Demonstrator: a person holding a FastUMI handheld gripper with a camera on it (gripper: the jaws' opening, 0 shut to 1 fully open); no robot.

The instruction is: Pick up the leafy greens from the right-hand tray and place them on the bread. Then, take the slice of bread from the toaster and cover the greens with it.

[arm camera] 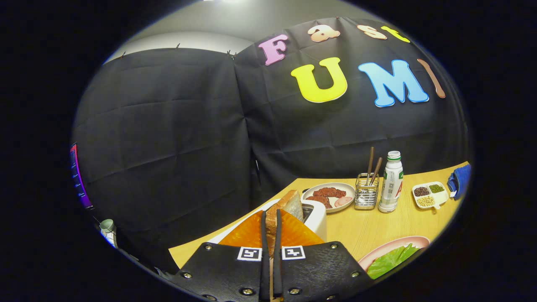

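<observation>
My gripper (270,216) is shut on a slice of bread (290,203), both fingers pressing its thin sides. The slice stands on edge and reaches out beyond the fingertips, over the slot of the white toaster (316,216) just ahead to the right. I cannot tell whether its lower edge is still in the slot. Leafy greens (392,260) lie on a pink plate (405,242) to the right of the fingers, near the table's front. Whatever is under the greens is hidden.
Beyond the toaster stand a plate of meat slices (329,195), a wire holder with chopsticks (367,193), a white bottle (391,182), a divided dish of beans (428,195) and a blue cloth (459,179). A small cup (108,226) sits off the table at the left.
</observation>
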